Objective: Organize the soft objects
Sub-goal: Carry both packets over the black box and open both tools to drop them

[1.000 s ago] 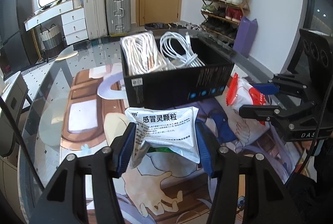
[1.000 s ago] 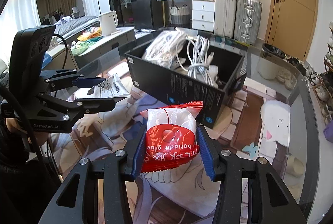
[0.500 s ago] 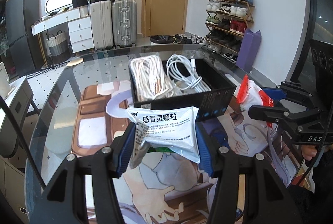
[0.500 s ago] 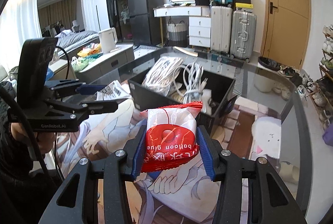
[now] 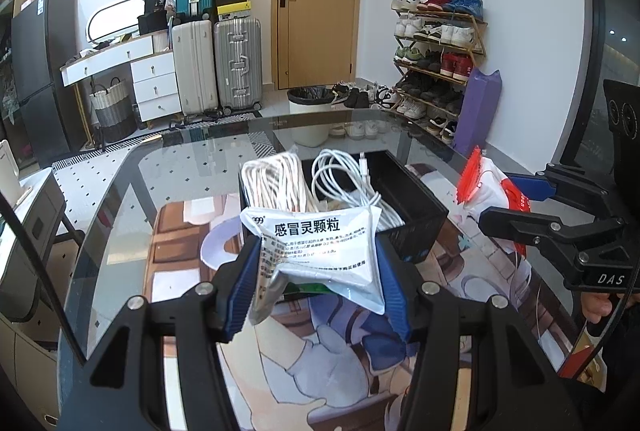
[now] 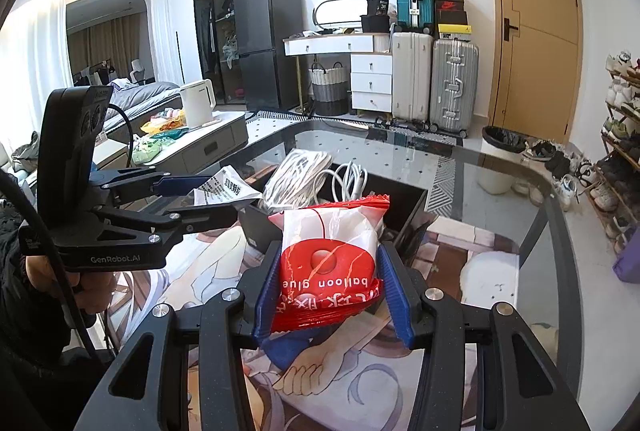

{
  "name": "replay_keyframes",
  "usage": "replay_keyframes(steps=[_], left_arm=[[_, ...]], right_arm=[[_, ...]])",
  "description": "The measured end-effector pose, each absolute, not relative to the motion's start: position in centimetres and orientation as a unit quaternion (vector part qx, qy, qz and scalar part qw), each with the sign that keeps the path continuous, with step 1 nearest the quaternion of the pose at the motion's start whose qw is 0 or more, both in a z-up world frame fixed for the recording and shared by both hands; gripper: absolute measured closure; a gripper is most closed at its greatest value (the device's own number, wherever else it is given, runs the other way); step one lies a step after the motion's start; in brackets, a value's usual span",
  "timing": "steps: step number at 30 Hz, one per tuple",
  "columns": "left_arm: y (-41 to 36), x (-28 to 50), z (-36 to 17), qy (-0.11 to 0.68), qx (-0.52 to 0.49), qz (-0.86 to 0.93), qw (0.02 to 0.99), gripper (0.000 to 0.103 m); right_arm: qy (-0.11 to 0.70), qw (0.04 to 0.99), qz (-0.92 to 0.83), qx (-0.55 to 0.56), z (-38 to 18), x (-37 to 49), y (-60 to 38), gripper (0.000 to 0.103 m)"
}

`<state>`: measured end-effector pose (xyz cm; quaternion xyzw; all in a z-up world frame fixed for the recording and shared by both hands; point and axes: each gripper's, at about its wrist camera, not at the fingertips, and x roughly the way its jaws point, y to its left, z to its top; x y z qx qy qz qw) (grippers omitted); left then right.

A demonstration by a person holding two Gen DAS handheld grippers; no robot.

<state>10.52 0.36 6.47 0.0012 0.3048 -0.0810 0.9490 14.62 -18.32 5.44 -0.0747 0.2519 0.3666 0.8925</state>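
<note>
My left gripper [image 5: 316, 279] is shut on a white medicine pouch [image 5: 320, 247] with Chinese print, held in the air in front of a black box [image 5: 416, 215]. My right gripper [image 6: 332, 287] is shut on a red and white balloon glue packet [image 6: 328, 255], also held above the table near the box [image 6: 408, 207]. The box holds a bagged coil of white cable [image 5: 276, 183] and a loose white cable [image 5: 344, 179]. The right gripper shows in the left wrist view [image 5: 516, 207] and the left gripper in the right wrist view [image 6: 212, 199].
The box stands on a printed mat [image 5: 328, 363] on a round glass table [image 5: 180, 159]. Behind are suitcases [image 5: 236, 63], a white bin [image 5: 312, 115], a shoe rack [image 5: 436, 59] and a door. A side table with a kettle [image 6: 196, 103] stands at the left.
Both grippers have risen and pulled back from the box with their packets still held; the box now looks lower and farther away.
</note>
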Motion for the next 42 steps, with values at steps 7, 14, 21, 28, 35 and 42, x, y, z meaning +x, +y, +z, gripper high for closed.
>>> replay_keyframes(steps=[7, 14, 21, 28, 35, 42], left_arm=[[0.4, 11.2, 7.0, 0.298, 0.001, -0.078, 0.951, 0.048], [0.3, 11.8, 7.2, 0.298, 0.001, -0.079, 0.951, 0.048], [0.2, 12.3, 7.5, 0.294, -0.004, -0.075, 0.953, 0.048], [0.5, 13.0, 7.8, 0.292, -0.017, -0.077, 0.953, 0.048], [0.5, 14.3, 7.6, 0.296, -0.016, -0.074, 0.952, 0.047], [0.7, 15.4, 6.6, 0.305, -0.023, -0.077, 0.949, 0.047]], right_arm=[[0.247, 0.897, 0.360, -0.074, 6.1, 15.2, -18.4, 0.055], [0.246, 0.898, 0.357, -0.075, 6.2, 15.6, -18.1, 0.055], [0.243, 0.900, 0.354, -0.074, 6.6, 16.6, -17.6, 0.055], [0.240, 0.902, 0.351, -0.071, 6.7, 17.4, -17.1, 0.055], [0.243, 0.902, 0.350, -0.071, 6.5, 18.0, -16.7, 0.055], [0.246, 0.902, 0.348, -0.073, 6.0, 19.1, -16.1, 0.055]])
